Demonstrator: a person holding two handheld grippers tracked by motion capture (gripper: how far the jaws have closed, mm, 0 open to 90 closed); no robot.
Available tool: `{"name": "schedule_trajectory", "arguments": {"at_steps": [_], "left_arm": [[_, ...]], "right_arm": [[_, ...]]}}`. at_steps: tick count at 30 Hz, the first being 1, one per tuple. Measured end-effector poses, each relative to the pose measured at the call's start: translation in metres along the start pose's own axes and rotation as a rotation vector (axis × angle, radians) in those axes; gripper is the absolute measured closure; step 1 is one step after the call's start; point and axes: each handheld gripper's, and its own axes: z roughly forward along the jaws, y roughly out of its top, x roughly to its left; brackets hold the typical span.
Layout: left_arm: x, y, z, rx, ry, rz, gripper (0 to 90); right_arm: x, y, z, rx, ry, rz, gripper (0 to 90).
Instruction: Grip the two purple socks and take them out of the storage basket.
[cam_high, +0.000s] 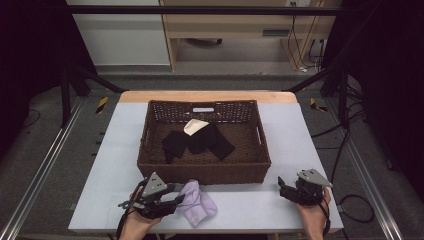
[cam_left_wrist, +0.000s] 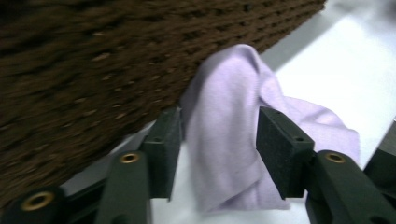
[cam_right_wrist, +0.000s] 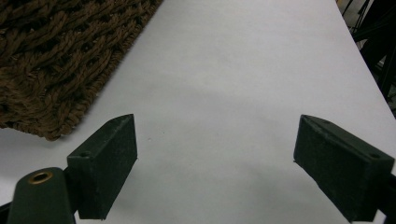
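Just in front of the wicker basket (cam_high: 150, 165), the left gripper (cam_high: 172, 202) straddles the lilac cloth (cam_left_wrist: 224, 140) with jaws released; the right gripper (cam_high: 284, 189), beside the basket's near corner, stands with jaws released and empty.

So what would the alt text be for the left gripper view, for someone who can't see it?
A crumpled lilac cloth lies on a white table between the open black jaws of the left gripper, neither pad pressing it. A dark brown wicker basket rises right behind it.
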Motion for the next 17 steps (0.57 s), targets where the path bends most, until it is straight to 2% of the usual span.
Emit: {"name": "schedule_trajectory", "arguments": {"at_steps": [3,6,11,17], "left_arm": [[0.006,-0.002,-0.007,-0.017,0.012,-0.01,43.8],[0.01,-0.005,-0.013,-0.019,0.025,-0.004,39.6],[0.02,-0.013,-0.028,-0.038,0.077,0.0,34.3],[0.033,-0.023,-0.043,-0.056,0.121,-0.027,31.0]], "right_arm": [[-0.001,0.0,-0.001,-0.005,0.003,0.005,13.5],[-0.001,0.0,-0.001,-0.011,0.004,0.014,13.1],[-0.002,-0.001,-0.002,-0.018,0.005,0.019,12.3],[-0.002,-0.001,-0.002,-0.023,0.005,0.025,12.1]]}}
